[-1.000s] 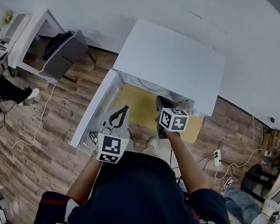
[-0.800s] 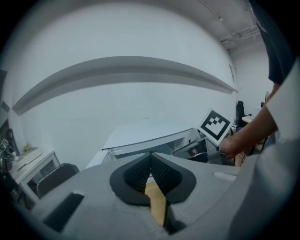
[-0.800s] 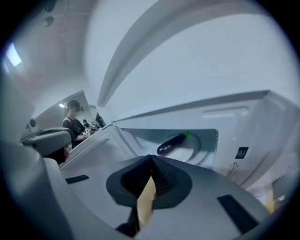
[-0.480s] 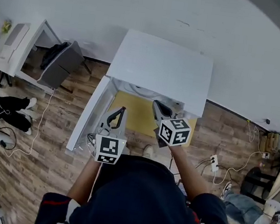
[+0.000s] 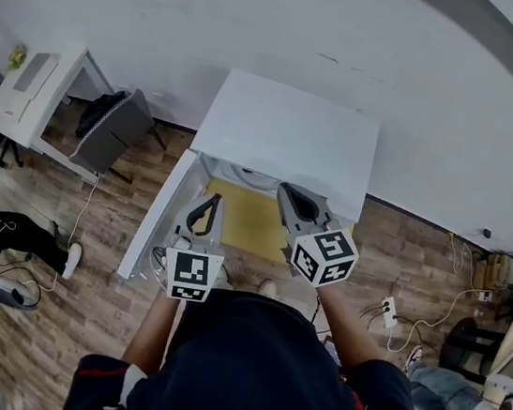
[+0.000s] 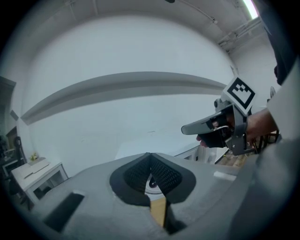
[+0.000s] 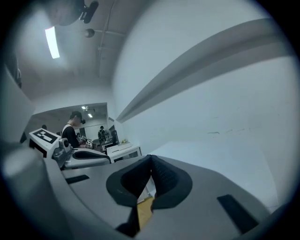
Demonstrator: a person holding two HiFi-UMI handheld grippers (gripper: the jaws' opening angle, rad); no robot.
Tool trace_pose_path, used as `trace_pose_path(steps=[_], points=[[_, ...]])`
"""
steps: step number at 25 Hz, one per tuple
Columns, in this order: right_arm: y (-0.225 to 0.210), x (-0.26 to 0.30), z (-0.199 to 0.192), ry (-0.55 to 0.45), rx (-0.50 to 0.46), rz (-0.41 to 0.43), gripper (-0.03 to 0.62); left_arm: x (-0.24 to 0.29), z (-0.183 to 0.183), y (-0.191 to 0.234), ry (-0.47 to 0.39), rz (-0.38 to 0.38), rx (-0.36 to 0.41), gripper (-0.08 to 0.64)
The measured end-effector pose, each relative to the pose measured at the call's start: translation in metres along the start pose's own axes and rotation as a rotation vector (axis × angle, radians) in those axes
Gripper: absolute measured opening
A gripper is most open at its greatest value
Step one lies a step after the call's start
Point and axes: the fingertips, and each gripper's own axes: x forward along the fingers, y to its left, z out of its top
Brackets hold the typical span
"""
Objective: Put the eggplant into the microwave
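Observation:
No eggplant shows in any view. From above, the white microwave (image 5: 285, 137) is a flat white box, with a white panel (image 5: 151, 227) standing out at its left front like an open door. A yellow surface (image 5: 241, 211) and a round white plate (image 5: 241, 176) lie under its front edge. My left gripper (image 5: 208, 202) is shut and empty, held over the yellow surface's left part. My right gripper (image 5: 288, 194) is also shut and empty, higher and nearer the box's front edge. The left gripper view shows the pads (image 6: 161, 176) meeting, with the right gripper (image 6: 190, 130) beside them.
A white desk (image 5: 41, 88) and a dark bag (image 5: 112, 118) stand at the left on the wooden floor. Cables and a power strip (image 5: 391, 313) lie at the right. People sit at both edges, and others (image 7: 71, 133) stand far off in the right gripper view.
Both grippers have risen toward the camera, the right one much more, and it has rolled so its marker cube faces differently. Both stayed shut.

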Motion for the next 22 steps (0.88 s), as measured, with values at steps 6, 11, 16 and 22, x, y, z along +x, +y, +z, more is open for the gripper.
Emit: trace_pose_path(steps=[6, 11, 16, 22], points=[[0.005, -0.019, 0.02, -0.056, -0.049, 0.003, 0.011, -0.004, 0.018, 0.003, -0.033, 0.026, 0.009, 0.015], [0.008, -0.027, 0.023, -0.084, -0.052, -0.01, 0.011, -0.008, 0.023, 0.007, -0.047, 0.04, 0.019, 0.015], [0.008, -0.03, 0.024, -0.097, -0.055, -0.022, 0.011, -0.011, 0.028, 0.006, -0.059, 0.04, 0.02, 0.015], [0.006, -0.031, 0.026, -0.108, -0.058, -0.043, 0.011, -0.011, 0.033, 0.003, -0.075, 0.032, 0.009, 0.015]])
